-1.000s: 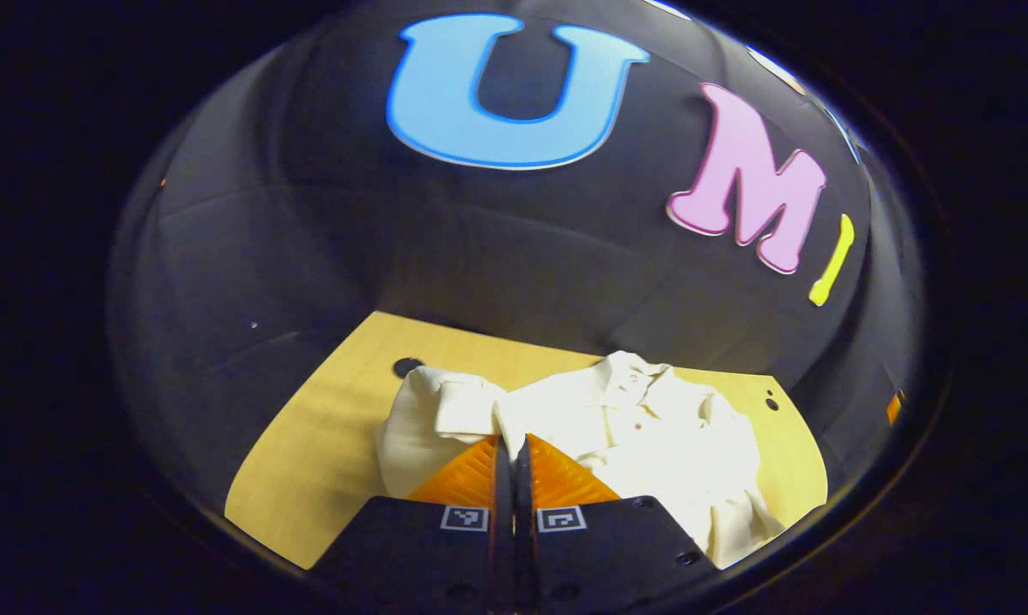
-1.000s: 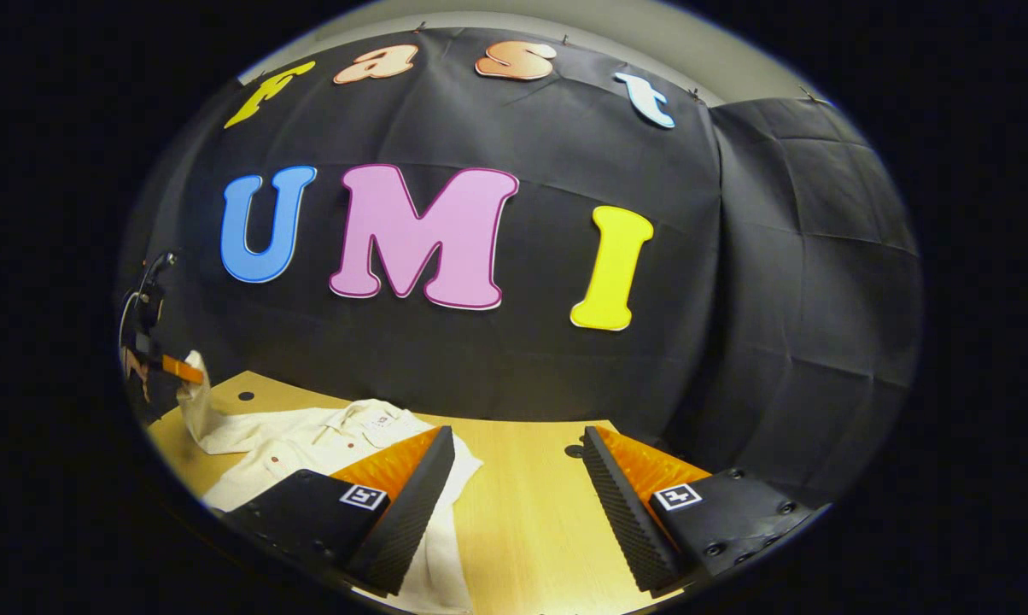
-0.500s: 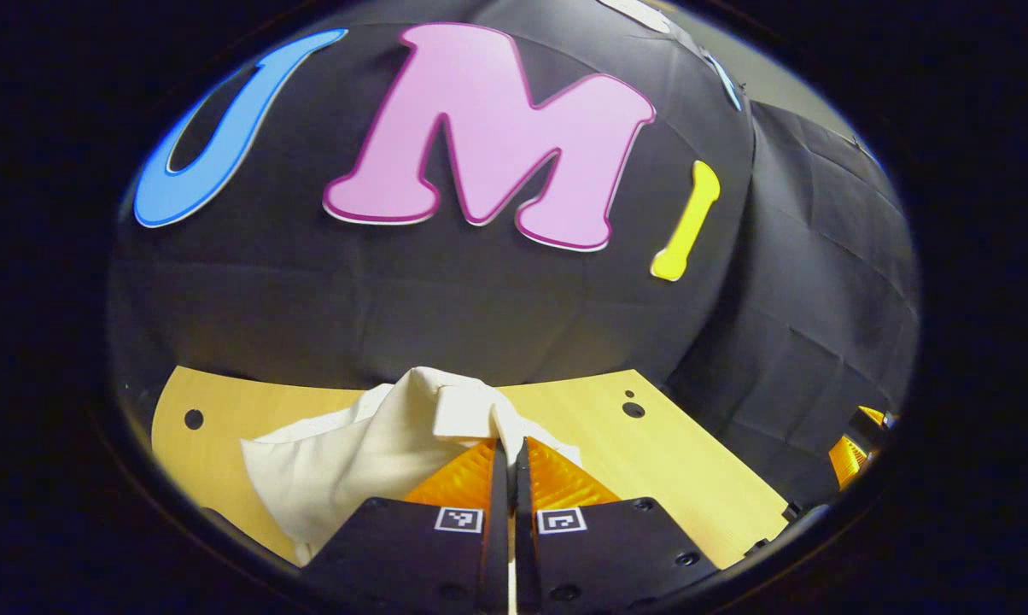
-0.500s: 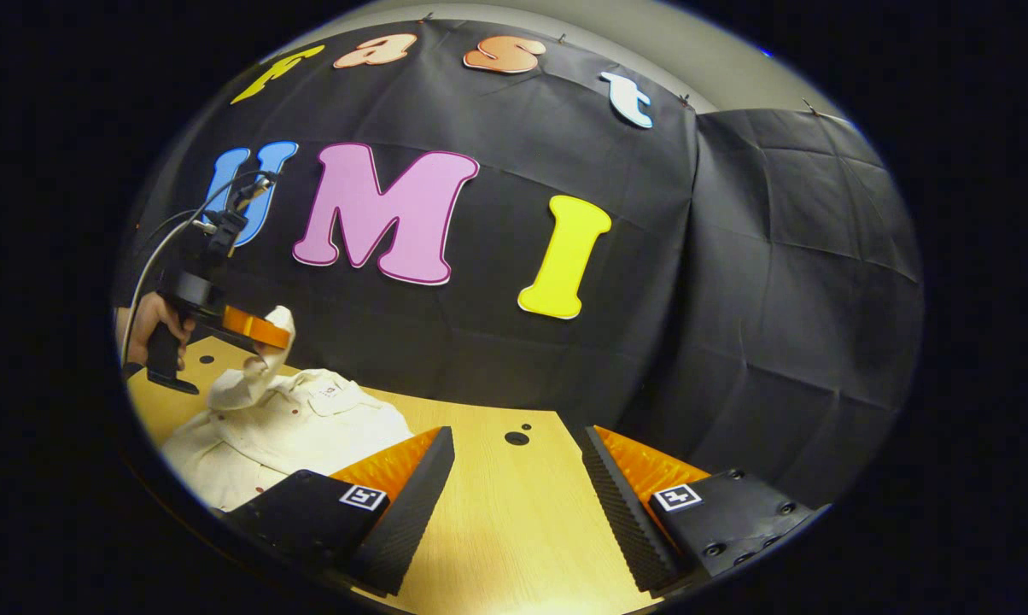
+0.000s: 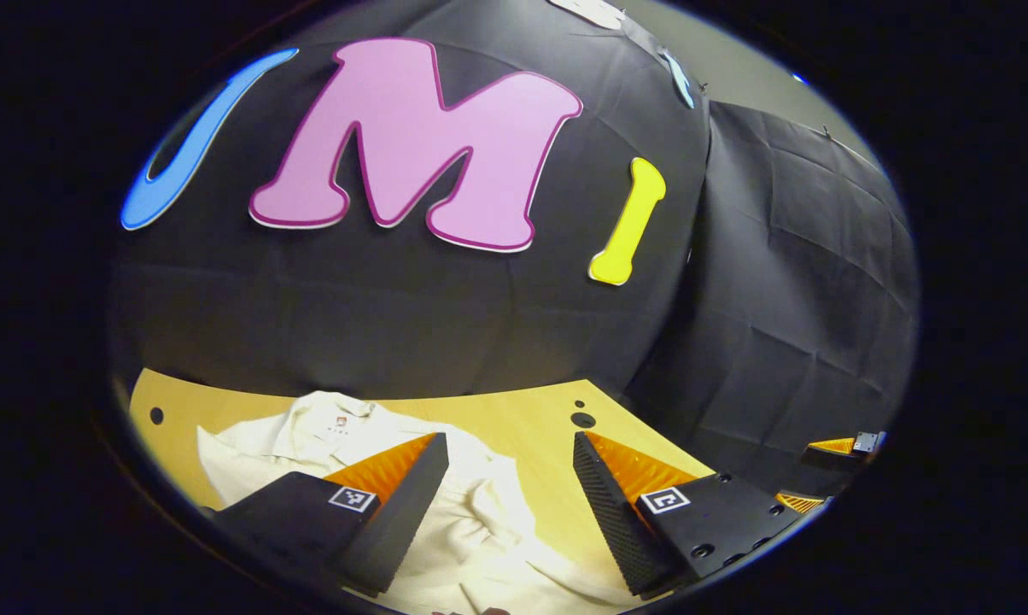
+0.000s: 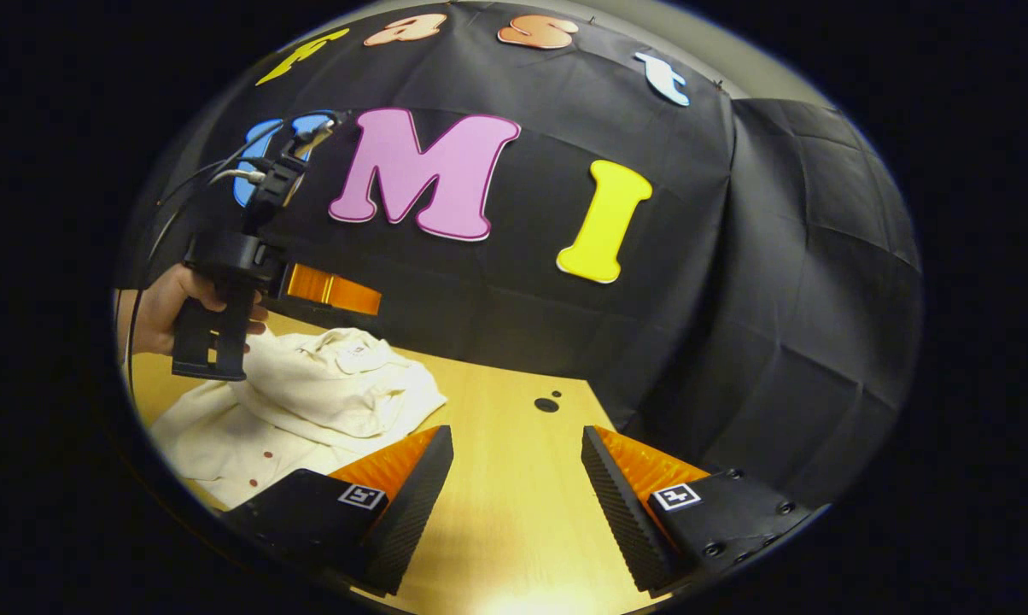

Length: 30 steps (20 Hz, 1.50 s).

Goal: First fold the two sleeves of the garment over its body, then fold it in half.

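Cream garment [image 6: 309, 401]: collared, small neck label unreadable, dark buttons, rumpled on wooden table [image 6: 505, 521]. Left gripper [image 5: 510, 504] above it, fingers spread, empty. Right gripper [image 6: 516, 500] over bare table, spread, empty.

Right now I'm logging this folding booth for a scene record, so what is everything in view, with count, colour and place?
garment: one, cream-white with small dark buttons, lying rumpled on the left part of the table, collar toward the wall.
table: one, light wood with small dark holes, in front of the black cloth wall.
wall: black cloth, behind and to the right of the table.
left gripper: one, black with orange fingers, open above the garment.
right gripper: one, black with orange fingers, open over bare table beside the garment.
hand: one, holding the left gripper's black handle, at the left edge of the right gripper view.
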{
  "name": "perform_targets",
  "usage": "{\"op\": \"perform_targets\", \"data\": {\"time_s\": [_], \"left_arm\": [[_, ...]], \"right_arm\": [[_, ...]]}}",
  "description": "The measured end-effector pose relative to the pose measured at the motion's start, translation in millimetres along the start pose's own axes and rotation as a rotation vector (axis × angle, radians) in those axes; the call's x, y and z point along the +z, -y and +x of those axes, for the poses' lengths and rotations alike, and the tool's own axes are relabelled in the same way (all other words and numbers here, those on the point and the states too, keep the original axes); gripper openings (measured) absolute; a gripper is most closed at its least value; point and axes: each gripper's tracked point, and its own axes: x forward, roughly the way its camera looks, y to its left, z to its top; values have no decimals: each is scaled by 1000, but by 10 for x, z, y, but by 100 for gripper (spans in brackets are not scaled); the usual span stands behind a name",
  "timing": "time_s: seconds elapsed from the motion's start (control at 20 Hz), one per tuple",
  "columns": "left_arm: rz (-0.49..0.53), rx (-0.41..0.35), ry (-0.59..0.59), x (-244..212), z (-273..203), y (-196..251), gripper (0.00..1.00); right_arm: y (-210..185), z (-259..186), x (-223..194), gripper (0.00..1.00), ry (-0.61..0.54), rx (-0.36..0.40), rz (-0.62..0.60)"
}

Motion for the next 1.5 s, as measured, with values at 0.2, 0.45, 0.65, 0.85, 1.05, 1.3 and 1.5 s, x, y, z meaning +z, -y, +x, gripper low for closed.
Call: {"op": "perform_targets", "data": {"time_s": [0.2, 0.45, 0.65, 0.85, 1.05, 1.3, 1.5], "left_arm": [[9, 137, -89, -485, -810, -568, 96], [64, 307, -361, -1730, -2204, -1328, 96], [-17, 392, -536, -2508, -2866, -1499, 97], [-82, 431, -628, -2983, -3085, -1551, 97], [-147, 456, -683, -3188, -3048, -1610, 97], [-163, 450, -714, -3206, -2988, -1579, 88], [-165, 421, -733, -3191, -2900, -1456, 30]], "right_arm": [[-469, -4, -509, 97, -196, 114, -6], [-904, -122, -1014, 98, -381, 240, 37], [-993, -172, -1379, 99, -519, 252, 13], [-1175, -214, -1623, 98, -626, 286, 90], [-1207, -265, -1776, 98, -704, 293, 125], [-1426, -251, -1998, 89, -757, 313, 119], [-1443, -176, -1997, 47, -746, 284, 101]]}}
